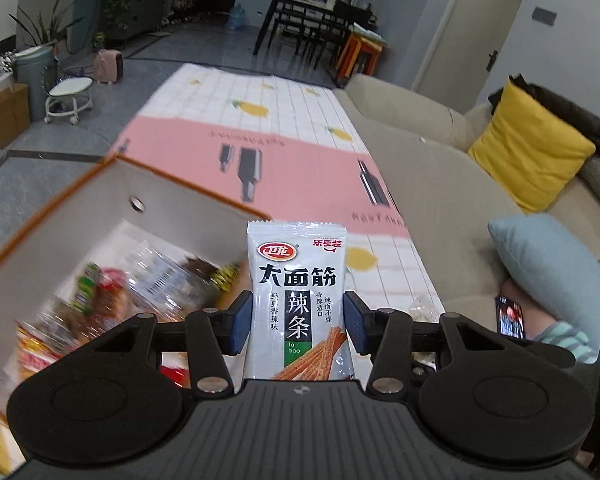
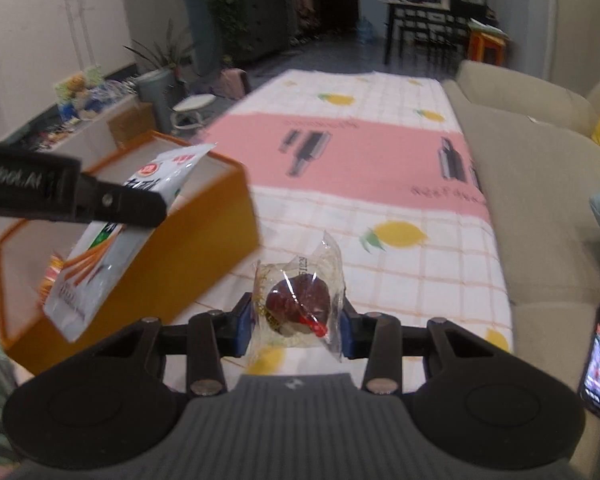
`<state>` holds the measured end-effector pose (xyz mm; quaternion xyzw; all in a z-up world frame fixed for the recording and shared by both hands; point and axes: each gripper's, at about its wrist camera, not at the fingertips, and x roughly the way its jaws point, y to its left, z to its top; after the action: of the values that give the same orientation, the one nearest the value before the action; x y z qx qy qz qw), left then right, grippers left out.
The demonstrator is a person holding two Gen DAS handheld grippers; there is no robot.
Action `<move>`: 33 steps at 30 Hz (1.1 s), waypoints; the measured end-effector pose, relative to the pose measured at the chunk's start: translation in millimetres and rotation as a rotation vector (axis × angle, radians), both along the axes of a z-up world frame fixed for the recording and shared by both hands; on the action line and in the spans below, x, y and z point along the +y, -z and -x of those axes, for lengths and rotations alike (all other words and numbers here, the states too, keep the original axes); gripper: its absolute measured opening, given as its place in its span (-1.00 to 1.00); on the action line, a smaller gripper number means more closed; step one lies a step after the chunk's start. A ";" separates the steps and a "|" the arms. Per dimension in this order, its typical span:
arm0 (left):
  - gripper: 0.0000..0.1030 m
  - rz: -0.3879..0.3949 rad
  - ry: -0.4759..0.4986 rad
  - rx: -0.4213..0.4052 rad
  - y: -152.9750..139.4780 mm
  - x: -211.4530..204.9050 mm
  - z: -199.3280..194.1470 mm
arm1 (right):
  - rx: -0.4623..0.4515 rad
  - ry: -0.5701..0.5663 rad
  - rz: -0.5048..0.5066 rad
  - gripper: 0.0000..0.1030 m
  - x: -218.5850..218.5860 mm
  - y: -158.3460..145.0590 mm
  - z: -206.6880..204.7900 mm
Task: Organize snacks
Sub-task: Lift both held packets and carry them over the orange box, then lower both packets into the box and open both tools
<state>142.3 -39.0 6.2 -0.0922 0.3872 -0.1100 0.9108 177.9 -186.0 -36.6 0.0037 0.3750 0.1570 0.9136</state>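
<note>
The left gripper [image 1: 298,322] is clamping a silver-white pouch of spicy strips [image 1: 298,300] between its blue pads, the pouch standing upright above the near corner of the orange-trimmed box [image 1: 188,196]. That box is sitting on the worktop [image 1: 300,160], which is covered with a pink-and-white lemon-print cloth, and it is holding a blurred jumble of other snack packets [image 1: 112,292]. The right gripper [image 2: 296,320] is pinching a clear wrapper with a dark red round snack [image 2: 298,306] inside, holding it in the air above the cloth, just beside the box's outer wall. A beige sofa [image 1: 439,200] is running along the far side of the worktop, with a yellow cushion [image 1: 531,148] on it.
</note>
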 end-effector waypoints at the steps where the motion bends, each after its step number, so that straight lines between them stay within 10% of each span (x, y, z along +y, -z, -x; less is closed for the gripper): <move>1: 0.05 -0.003 -0.005 -0.006 -5.4 6.6 -0.7 | -0.013 -0.017 -0.005 -0.25 5.7 -5.6 0.8; 16: 0.05 -0.088 -0.016 0.063 -27.4 90.5 -31.6 | -0.108 -0.351 0.049 -0.25 120.8 -60.4 -38.8; 33: 0.05 -0.139 0.025 0.337 67.5 118.0 -89.8 | 0.127 -0.592 0.276 -0.25 185.6 10.4 -125.6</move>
<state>232.1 79.0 -61.3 -0.0413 0.5419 -0.0773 0.8358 303.5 -0.4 -47.0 -0.2194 0.4337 0.3629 0.7950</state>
